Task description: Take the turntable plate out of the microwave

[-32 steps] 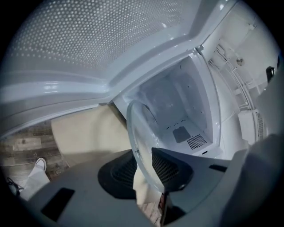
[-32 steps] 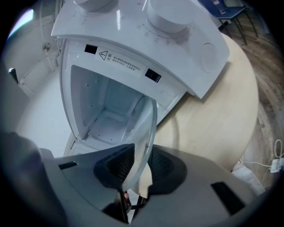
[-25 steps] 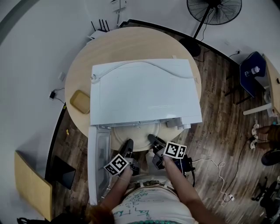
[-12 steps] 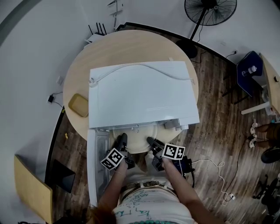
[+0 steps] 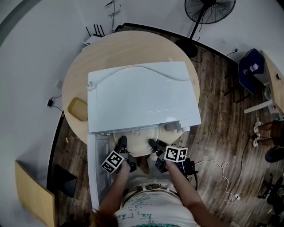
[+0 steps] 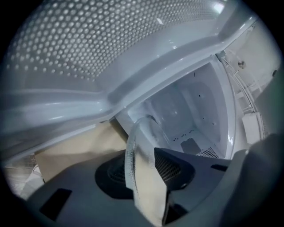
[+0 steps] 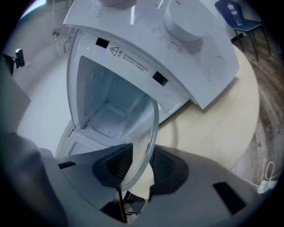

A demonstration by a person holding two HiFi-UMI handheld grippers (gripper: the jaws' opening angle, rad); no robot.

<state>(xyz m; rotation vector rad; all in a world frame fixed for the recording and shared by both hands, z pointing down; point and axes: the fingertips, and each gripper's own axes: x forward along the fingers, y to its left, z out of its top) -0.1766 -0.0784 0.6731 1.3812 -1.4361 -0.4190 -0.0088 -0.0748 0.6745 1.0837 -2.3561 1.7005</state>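
The glass turntable plate (image 5: pixel 135 136) sticks out of the front of the white microwave (image 5: pixel 142 97), above the table edge. My left gripper (image 5: pixel 120 142) is on the plate's near-left rim. In the left gripper view the frosted plate rim (image 6: pixel 143 177) stands between the pads, which have just been closing and press on it. My right gripper (image 5: pixel 153 143) is at the near-right rim. Its jaws have just been opening. There the clear plate (image 7: pixel 142 133) passes between the pads, with a slit beside the right pad. Behind the plate lies the open cavity (image 7: pixel 106 97).
The microwave door (image 5: pixel 98 168) hangs open at the left, beside my left arm. The round wooden table (image 5: pixel 133 44) also bears a tan pad (image 5: pixel 77 108). A fan (image 5: pixel 208 9), a blue chair (image 5: pixel 250 66) and a floor cable (image 5: pixel 222 177) stand around.
My left gripper has slid left along the plate's near rim and a little towards the microwave. The right gripper has stayed at the near-right rim.
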